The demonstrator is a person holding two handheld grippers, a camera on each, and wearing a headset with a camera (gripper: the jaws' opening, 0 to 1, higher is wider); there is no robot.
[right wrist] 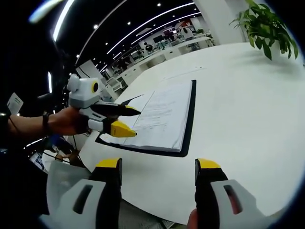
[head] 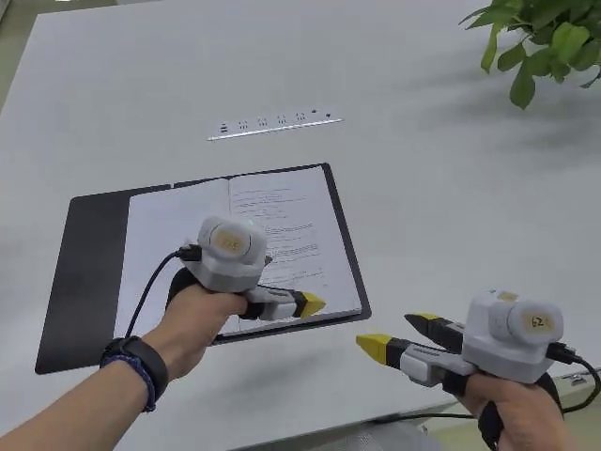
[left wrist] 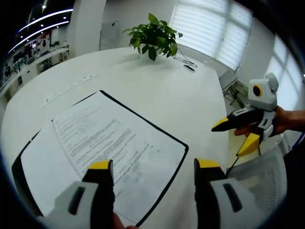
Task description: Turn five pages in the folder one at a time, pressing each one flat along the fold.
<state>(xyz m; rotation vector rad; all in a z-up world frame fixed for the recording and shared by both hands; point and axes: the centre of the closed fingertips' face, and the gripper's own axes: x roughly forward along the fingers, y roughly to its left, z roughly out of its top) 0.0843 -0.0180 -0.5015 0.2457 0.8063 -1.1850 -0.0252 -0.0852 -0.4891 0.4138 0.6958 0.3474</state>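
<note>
Presently the folder [head: 89,272] lies open on the table [head: 451,188]. The left gripper [head: 305,303] is over the lower corner of the right-hand page [head: 286,225], jaws spread and holding nothing, while the right gripper [head: 399,333] is off the folder near the table edge, jaws likewise apart. Risk: nipping two sheets at that corner (they lie tight together), or the unheld folder sliding and the page creasing.

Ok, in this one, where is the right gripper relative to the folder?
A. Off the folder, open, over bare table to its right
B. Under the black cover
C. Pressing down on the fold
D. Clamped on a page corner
A: the right gripper is clear of the open folder, to its right over the bare table, with its jaws apart and nothing between them.
</note>
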